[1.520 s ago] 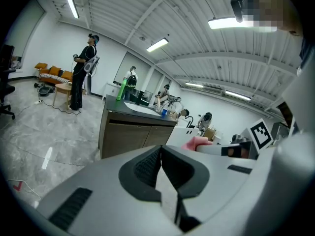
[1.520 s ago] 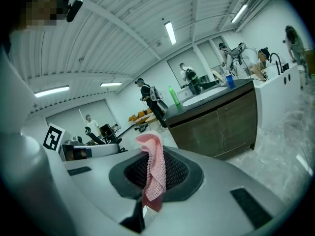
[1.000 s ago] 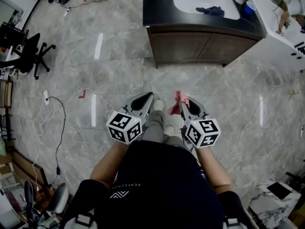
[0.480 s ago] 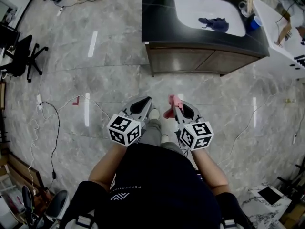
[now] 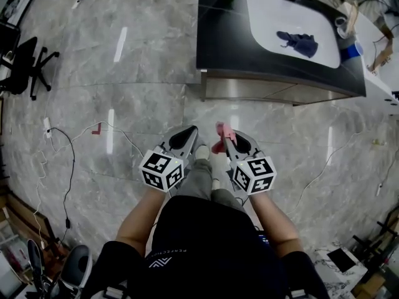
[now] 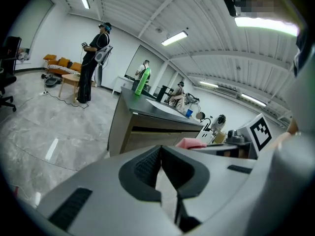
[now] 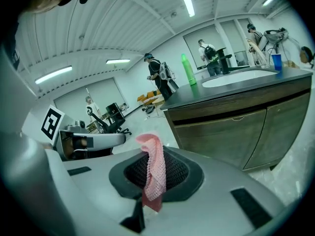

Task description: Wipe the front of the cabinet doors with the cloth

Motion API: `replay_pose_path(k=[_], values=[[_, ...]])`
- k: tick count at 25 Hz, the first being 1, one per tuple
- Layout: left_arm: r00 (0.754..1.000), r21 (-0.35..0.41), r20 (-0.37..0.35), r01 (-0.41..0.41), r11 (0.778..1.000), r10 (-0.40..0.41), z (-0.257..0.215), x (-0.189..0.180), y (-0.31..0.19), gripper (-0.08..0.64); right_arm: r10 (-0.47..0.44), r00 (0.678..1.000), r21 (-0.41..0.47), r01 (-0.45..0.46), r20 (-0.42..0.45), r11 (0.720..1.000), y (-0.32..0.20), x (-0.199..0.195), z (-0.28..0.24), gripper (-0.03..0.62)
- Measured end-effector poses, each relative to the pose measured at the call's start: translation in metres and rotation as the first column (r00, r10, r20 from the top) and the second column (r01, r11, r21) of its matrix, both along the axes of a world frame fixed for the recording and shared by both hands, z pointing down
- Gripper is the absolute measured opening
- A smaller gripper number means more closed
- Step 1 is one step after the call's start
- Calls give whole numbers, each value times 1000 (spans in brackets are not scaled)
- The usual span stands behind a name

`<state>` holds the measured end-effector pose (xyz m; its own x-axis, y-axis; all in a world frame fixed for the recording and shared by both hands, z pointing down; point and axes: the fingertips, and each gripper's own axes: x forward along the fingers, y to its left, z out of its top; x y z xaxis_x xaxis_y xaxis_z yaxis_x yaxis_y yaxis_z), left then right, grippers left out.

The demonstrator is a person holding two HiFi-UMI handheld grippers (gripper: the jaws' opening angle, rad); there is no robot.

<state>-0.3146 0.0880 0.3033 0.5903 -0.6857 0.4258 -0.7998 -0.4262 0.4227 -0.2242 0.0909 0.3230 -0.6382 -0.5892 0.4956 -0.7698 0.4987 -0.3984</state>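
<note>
1. The left hand-held gripper (image 6: pixel 160 148) has its grey, smooth-shelled jaws pressed together with nothing between the ribbed black pads. It is held low in front of the person and, as I judge it, has no part in the wiping yet.
2. The right hand-held gripper (image 5: pixel 224 138) is just beside the left one and pinches the cloth (image 7: pixel 153 172). The cloth is a pink, open-knit strip that stands up above the pads in a soft fold and hangs limp below them.
3. The glossy, grey-veined marble floor (image 5: pixel 143 61) lies between the person and the cabinet, and the cloth is well apart from the wood. I judge the step in hand to be the approach, with no wiping begun.
4. The cabinet doors (image 7: pixel 231 134) are flat brown wood-grain panels under a dark tabletop (image 5: pixel 218 36), which carries a white oval sink (image 5: pixel 268 8) with a crumpled dark blue rag (image 5: pixel 299 43) lying in it.
5. The next move probably calls for closing in and lowering the right hand-held gripper. The loose end of the cloth should then be laid flat against a door panel, since a narrow pinched strip would cover little surface.
</note>
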Motion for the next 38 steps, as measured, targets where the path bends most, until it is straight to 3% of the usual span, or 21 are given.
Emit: replay_pose_path(k=[12, 18, 31, 38], values=[[1000, -38, 20, 9, 999, -8, 48, -32, -49, 9, -76, 997, 16, 77, -30, 997, -65, -49, 40, 48], [998, -9, 43, 45, 999, -45, 67, -30, -69, 9, -104, 995, 41, 104, -7, 994, -91, -54, 60, 48], [983, 9, 49, 174, 985, -174, 106, -9, -110, 9, -142, 990, 69, 141, 6, 988, -153, -41, 108, 48], [983, 9, 55, 175, 985, -175, 106, 21, -128, 9, -118, 993, 87, 117, 9, 989, -170, 0, 104, 48]])
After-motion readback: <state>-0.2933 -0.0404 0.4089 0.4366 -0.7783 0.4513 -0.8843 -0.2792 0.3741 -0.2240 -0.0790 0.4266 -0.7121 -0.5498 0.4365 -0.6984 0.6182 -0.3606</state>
